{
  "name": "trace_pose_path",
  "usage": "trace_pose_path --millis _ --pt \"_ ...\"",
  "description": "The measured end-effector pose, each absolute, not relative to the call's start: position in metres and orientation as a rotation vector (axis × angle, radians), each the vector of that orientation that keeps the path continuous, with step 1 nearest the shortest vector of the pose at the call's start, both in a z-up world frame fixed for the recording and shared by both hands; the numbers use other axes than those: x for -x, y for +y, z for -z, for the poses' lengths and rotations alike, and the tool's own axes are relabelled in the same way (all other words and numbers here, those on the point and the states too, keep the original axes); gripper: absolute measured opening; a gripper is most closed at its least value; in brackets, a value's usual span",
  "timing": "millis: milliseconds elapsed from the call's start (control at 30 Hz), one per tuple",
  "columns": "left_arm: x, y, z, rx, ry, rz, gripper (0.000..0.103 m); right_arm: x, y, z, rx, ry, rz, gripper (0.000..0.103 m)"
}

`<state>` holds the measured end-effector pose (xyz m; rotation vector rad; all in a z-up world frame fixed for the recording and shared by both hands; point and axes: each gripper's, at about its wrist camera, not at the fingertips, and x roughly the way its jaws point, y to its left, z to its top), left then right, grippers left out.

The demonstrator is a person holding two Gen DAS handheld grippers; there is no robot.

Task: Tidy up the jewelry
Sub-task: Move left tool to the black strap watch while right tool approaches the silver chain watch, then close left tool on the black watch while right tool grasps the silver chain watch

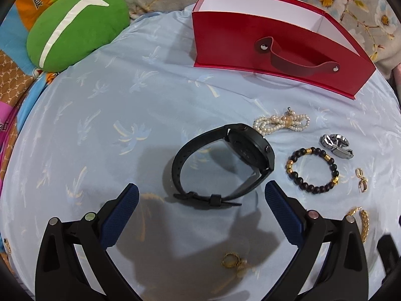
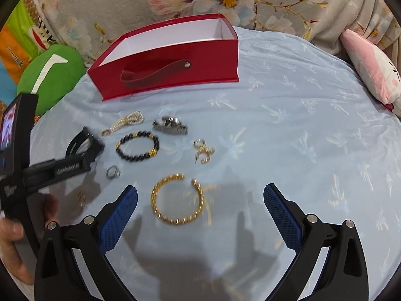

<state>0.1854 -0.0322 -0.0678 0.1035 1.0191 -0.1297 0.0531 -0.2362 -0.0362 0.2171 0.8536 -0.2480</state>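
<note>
- the left gripper (image 1: 201, 195) hangs low over the blue cloth (image 1: 105, 130) with its fingers spread wide and holding nothing; the black watch (image 1: 223, 165) lies just ahead of the tips, roughly centred on the gap, which suggests the spread is set to take the strap.
- a gold ring (image 1: 231, 260) lies on the cloth below the fingers of the left gripper, close to the camera.
- the right gripper (image 2: 200, 197) is likewise wide and empty; the gold bangle (image 2: 176, 199) lies flat between its fingertips, its open side facing away, and is probably the next pick.
- beyond these, the loose pieces lie grouped and mostly apart, so each can be lifted singly: a beaded bracelet (image 2: 137, 145), gold earrings (image 2: 203, 151), a small silver ring (image 2: 113, 171), a steel watch (image 2: 170, 125) and a pearl strand (image 1: 280, 123).
- farthest, the red box (image 1: 275, 50) stands open-topped with its white inside apparently empty; it is the likely destination, and no piece appears to be in it yet.
</note>
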Motion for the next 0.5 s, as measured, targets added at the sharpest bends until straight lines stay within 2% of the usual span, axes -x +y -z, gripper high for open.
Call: trace_pose_path --millis 133,200,233,300,333,433,500 --pt "-0.191 -0.032 0.071 -0.081 1.032 0.157 0.093 -0.083 -0.243 0.035 -0.205 0.841 0.229 0.098" --pt "-0.195 -0.032 0.073 -0.055 1.056 0.185 0.081 -0.096 -0.245 0.037 -0.215 0.851 0.207 0.098" --pt "-0.195 -0.032 0.074 -0.048 1.057 0.188 0.081 -0.106 -0.247 0.039 -0.226 0.858 0.188 0.098" --pt "-0.196 -0.034 0.072 -0.047 1.05 0.2 0.069 -0.118 -0.247 0.043 -0.233 0.868 0.174 0.098" --pt "-0.195 -0.034 0.071 -0.044 1.05 0.204 0.067 -0.126 -0.247 0.045 -0.236 0.873 0.161 0.098" --pt "-0.196 -0.032 0.07 -0.018 1.058 0.224 0.055 -0.142 -0.249 0.051 -0.248 0.886 0.137 0.092" --pt "-0.195 -0.032 0.069 0.0 1.064 0.249 0.042 -0.153 -0.249 0.056 -0.255 0.9 0.119 0.086"
